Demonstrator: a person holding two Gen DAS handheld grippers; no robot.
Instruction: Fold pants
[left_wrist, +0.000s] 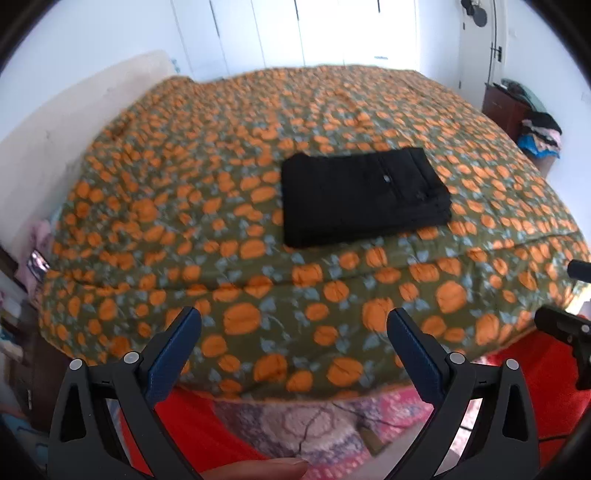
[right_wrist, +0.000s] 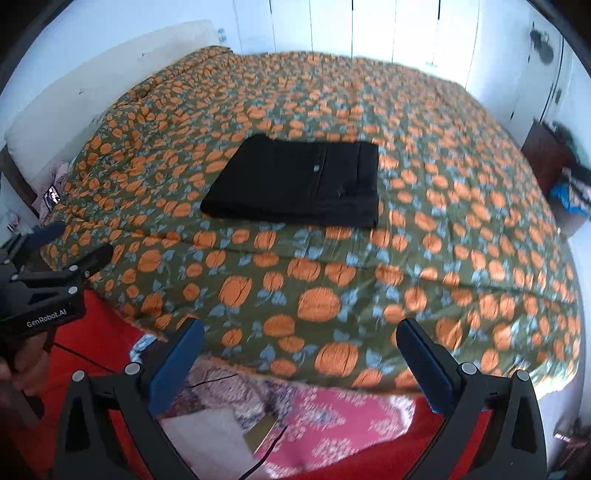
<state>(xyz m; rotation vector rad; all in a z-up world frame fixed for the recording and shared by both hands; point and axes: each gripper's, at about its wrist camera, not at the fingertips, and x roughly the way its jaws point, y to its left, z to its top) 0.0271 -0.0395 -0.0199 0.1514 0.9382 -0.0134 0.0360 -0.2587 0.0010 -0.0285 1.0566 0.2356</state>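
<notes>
The black pants (left_wrist: 362, 195) lie folded into a flat rectangle on the middle of the bed; they also show in the right wrist view (right_wrist: 299, 184). My left gripper (left_wrist: 293, 325) is open and empty, held back over the bed's near edge, well short of the pants. My right gripper (right_wrist: 299, 334) is open and empty too, also back at the near edge. The left gripper's body shows at the left of the right wrist view (right_wrist: 48, 291), and the right one at the right edge of the left wrist view (left_wrist: 565, 332).
The bed carries a green quilt with orange pumpkins (left_wrist: 258, 147). A white headboard (left_wrist: 74, 122) stands at the left. A dark cabinet with piled clothes (left_wrist: 532, 122) stands at the right. Red cloth and a pink patterned rug (right_wrist: 332, 424) lie below the bed edge.
</notes>
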